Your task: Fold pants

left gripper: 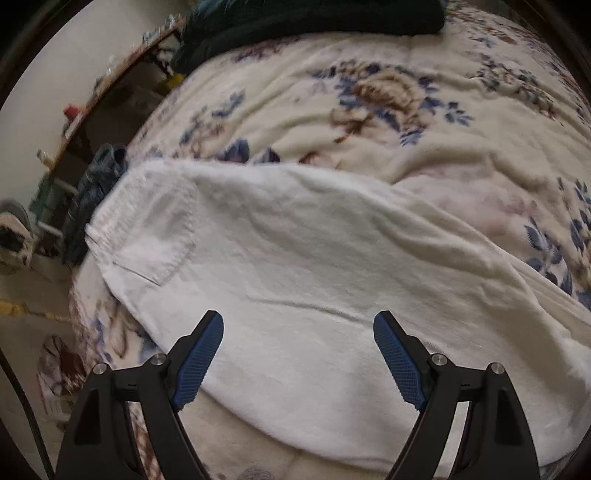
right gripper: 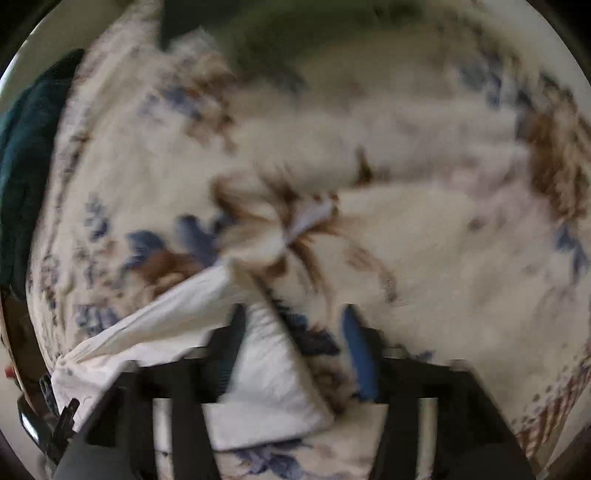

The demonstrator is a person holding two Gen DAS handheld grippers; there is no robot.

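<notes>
White pants fill the middle of my left wrist view, lying flat across a floral blanket on the bed, the waistband and a stitched pocket toward the left of the frame and the leg running off to the lower right. My left gripper hangs over the near edge of the cloth at the bottom centre, jaws spread wide with nothing between the blue pads. A dark garment sits along the top edge, well apart. In my right wrist view, which is badly smeared, the pants show as a pale wedge in the lower left, and the right gripper sits over that end at the bottom centre, jaws partly apart; I cannot see the pads pressing on the fabric. To do this step well, I judge each gripper should pinch a single hem or edge cleanly, avoid catching the blanket, and lift both ends evenly.
</notes>
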